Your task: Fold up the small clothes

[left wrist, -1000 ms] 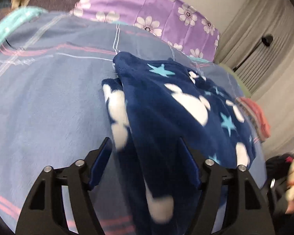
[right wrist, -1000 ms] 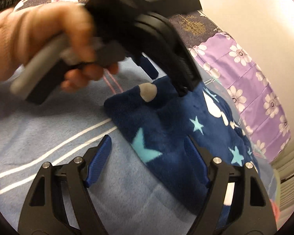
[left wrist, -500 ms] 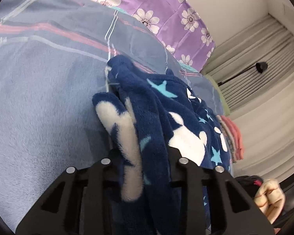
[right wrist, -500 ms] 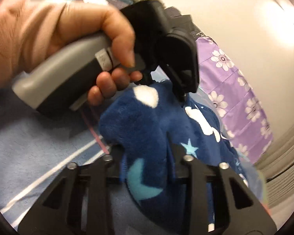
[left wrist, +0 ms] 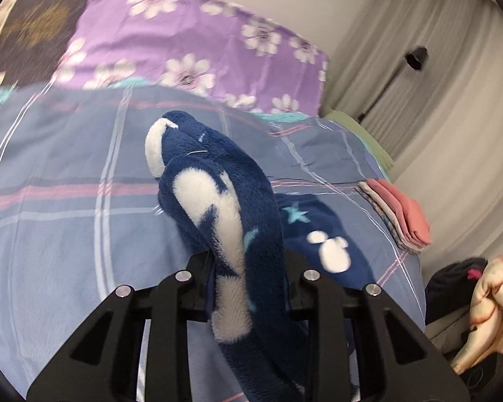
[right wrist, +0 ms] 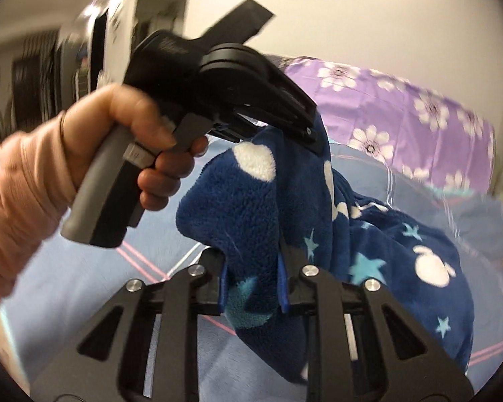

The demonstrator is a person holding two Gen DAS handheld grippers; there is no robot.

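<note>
A fluffy navy garment (left wrist: 198,164) with white blobs and light blue stars hangs lifted off the blue plaid bed cover (left wrist: 67,184). My left gripper (left wrist: 248,268) is shut on one bunched edge of it. In the right wrist view the same garment (right wrist: 251,201) droops between the two grippers, its far part still lying on the bed. My right gripper (right wrist: 253,278) pinches another edge, its jaws still closing on the fleece between the blue pads (right wrist: 222,284). The left gripper (right wrist: 305,130), held by a hand (right wrist: 127,140) in a pink sleeve, grips the cloth just above.
A purple flowered pillow (left wrist: 184,40) lies at the head of the bed. A folded stack of pink and patterned clothes (left wrist: 402,217) sits at the bed's right edge. Loose clothes (left wrist: 486,301) are piled beyond it, with curtains (left wrist: 436,83) behind.
Both grippers closed on edges of the navy garment and rose, lifting it off the bed. The right gripper rolled as it came up.
</note>
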